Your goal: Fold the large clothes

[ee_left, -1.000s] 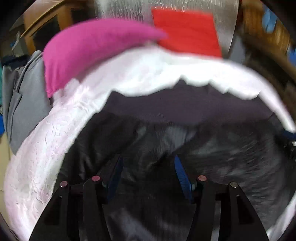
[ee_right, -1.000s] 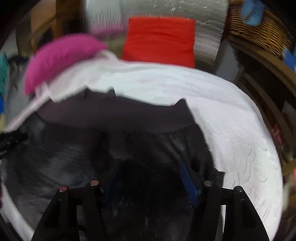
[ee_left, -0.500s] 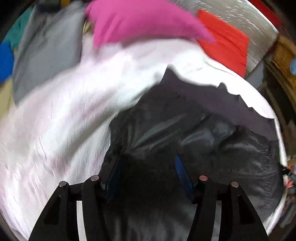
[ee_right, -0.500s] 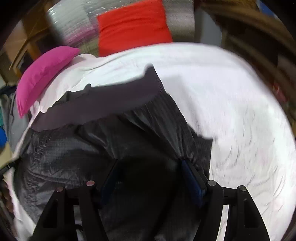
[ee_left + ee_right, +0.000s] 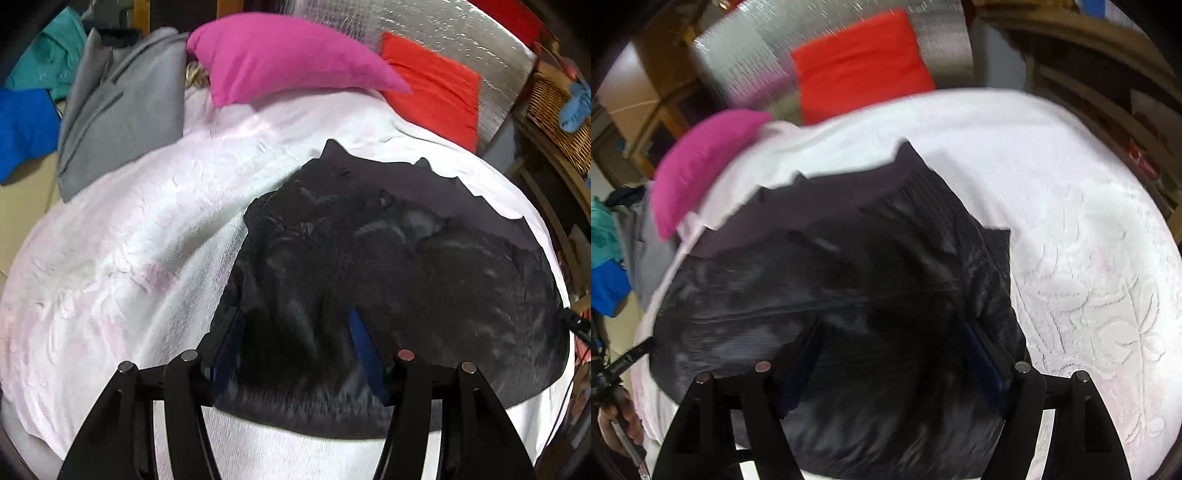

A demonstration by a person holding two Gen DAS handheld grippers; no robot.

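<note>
We work over a bed (image 5: 122,258) spread with a white textured cover.
The black garment (image 5: 388,266) lies folded toward its right half; pink pillow (image 5: 288,55) and red cushion (image 5: 860,62) behind. Left gripper (image 5: 291,354) fingers spread above it; right gripper (image 5: 897,354) fingers opening, cloth between.

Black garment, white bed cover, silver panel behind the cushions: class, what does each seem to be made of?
Black garment: probably thin synthetic, nylon-like; faint sheen, crisp wrinkles.
White bed cover: soft plush or quilted textile, seemingly; raised floral pattern, matte.
Silver panel: looks like reflective foil sheet; glints, small grid texture.
</note>
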